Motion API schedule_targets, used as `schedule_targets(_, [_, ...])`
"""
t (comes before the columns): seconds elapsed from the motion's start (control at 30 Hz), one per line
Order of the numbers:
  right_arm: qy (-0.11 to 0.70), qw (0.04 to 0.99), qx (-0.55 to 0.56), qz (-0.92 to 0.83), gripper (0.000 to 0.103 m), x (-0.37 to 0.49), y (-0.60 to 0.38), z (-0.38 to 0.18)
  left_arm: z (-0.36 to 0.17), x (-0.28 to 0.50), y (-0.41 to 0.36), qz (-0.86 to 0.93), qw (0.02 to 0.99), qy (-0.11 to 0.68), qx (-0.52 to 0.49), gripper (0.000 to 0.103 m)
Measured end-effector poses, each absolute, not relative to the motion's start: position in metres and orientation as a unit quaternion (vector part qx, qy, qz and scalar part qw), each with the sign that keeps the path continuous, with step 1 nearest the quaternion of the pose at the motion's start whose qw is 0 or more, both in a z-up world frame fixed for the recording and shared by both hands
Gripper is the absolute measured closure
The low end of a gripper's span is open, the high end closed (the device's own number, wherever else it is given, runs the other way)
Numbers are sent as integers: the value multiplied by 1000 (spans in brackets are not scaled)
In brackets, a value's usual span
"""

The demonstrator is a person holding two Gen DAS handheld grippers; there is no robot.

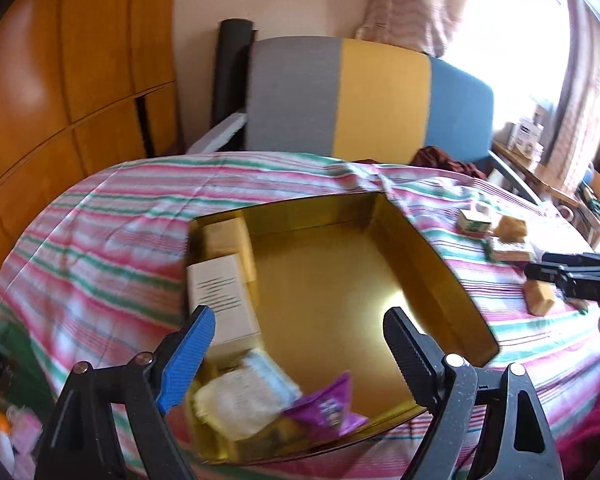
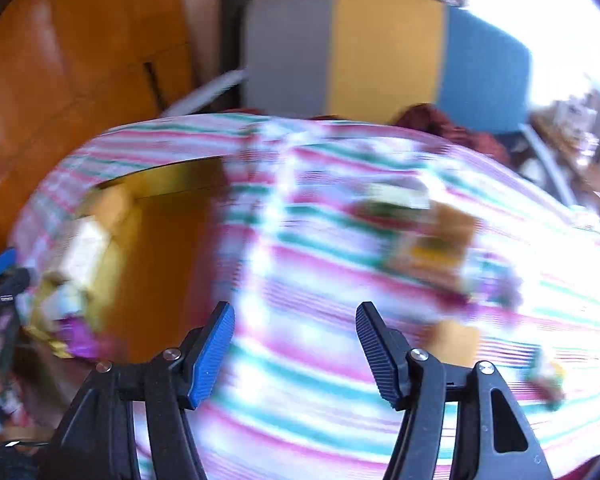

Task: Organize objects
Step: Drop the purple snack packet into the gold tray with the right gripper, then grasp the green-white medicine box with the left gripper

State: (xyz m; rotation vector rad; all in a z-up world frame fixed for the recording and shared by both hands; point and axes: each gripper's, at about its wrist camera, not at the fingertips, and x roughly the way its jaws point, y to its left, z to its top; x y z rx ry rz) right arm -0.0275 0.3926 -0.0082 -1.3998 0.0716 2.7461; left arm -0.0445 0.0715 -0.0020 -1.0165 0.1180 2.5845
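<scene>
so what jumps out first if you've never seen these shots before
The open gold metal tin lies mid-frame on the pink, green and white striped bedspread, with a white cardboard box and a crinkled purple snack packet along its left and near sides. The left tongs hang open and empty above it. Small loose packets lie to the right.

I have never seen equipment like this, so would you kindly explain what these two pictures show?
No robot here: a person carries a hand-held clamp in each hand, each with a fisheye camera looking along its jaws. One picture is from the left gripper, the other, blurred, from the right gripper. Both stand open and hold nothing. On the striped bedspread sits an open gold tin holding a white box, a white packet and a purple packet. More small boxes lie loose beside it.
</scene>
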Motion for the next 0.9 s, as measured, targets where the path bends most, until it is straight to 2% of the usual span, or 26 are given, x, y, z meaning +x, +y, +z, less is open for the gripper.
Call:
schedule_targets(0.2, [70, 169, -428, 885, 38, -11, 492, -22, 8, -50, 113, 905, 224, 52, -359, 16])
schedule_targets(0.37, [221, 253, -418, 844, 38, 14, 564, -50, 11, -54, 154, 894, 250, 67, -365, 16])
schedule_targets(0.43, [268, 253, -398, 840, 38, 22, 579, -49, 10, -57, 172, 887, 263, 69, -374, 13])
schedule_targets(0.63, [314, 248, -394, 828, 38, 30, 592, -53, 10, -71, 226, 863, 301, 66, -400, 13])
schedule_targets(0.9, [318, 224, -400, 830, 37, 27, 587, -53, 7, -94, 308, 845, 324, 167, -390, 13])
